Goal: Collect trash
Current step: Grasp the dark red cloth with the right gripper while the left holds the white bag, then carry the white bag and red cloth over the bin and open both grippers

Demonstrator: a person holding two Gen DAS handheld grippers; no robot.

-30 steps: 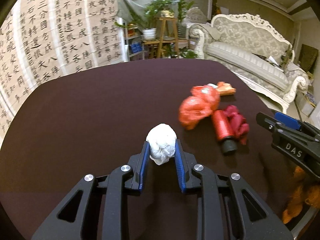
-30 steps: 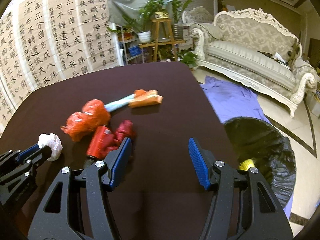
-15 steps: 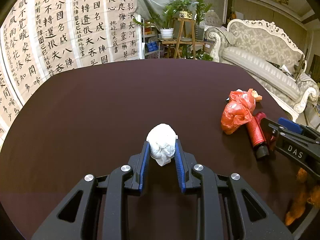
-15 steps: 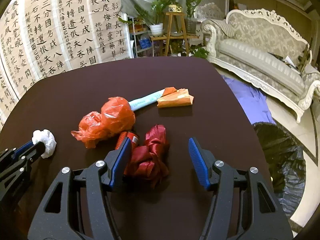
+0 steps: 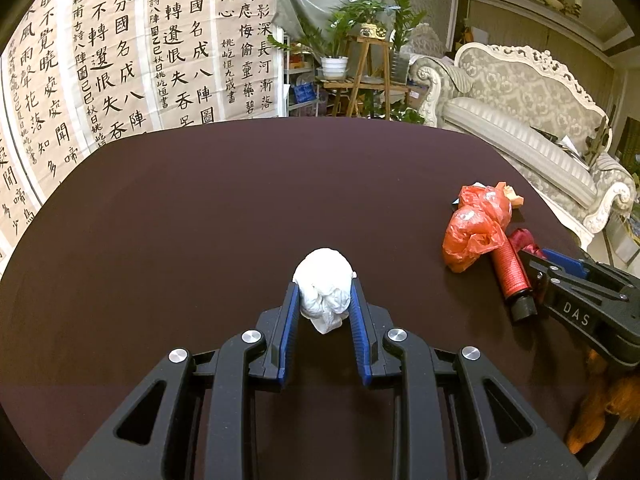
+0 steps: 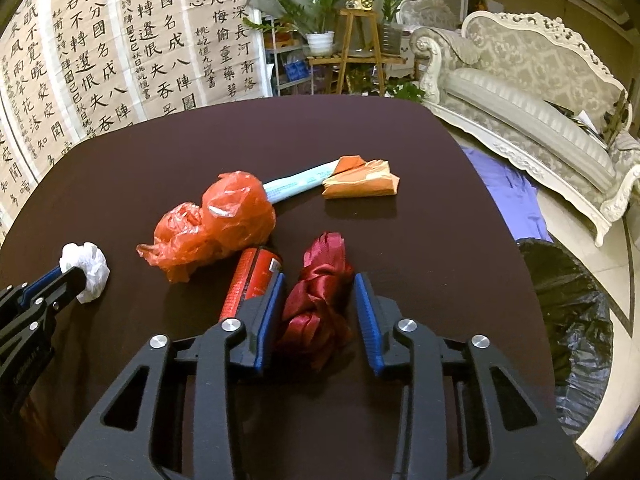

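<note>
Dark worktop [image 5: 200,208], calligraphy wall [image 5: 120,60], sofa [image 6: 540,92]. My left tool [image 5: 324,304] gripped white wad [image 5: 325,284]; right tool [image 6: 320,300] closing around red cloth [image 6: 320,292].

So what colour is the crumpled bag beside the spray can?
Orange-red bag, clearest in the right wrist view.

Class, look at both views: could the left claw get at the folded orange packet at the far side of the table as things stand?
Probably not straight away. The left claw is shut on a white wad, and the orange bag lies between it and the orange packet.
</note>
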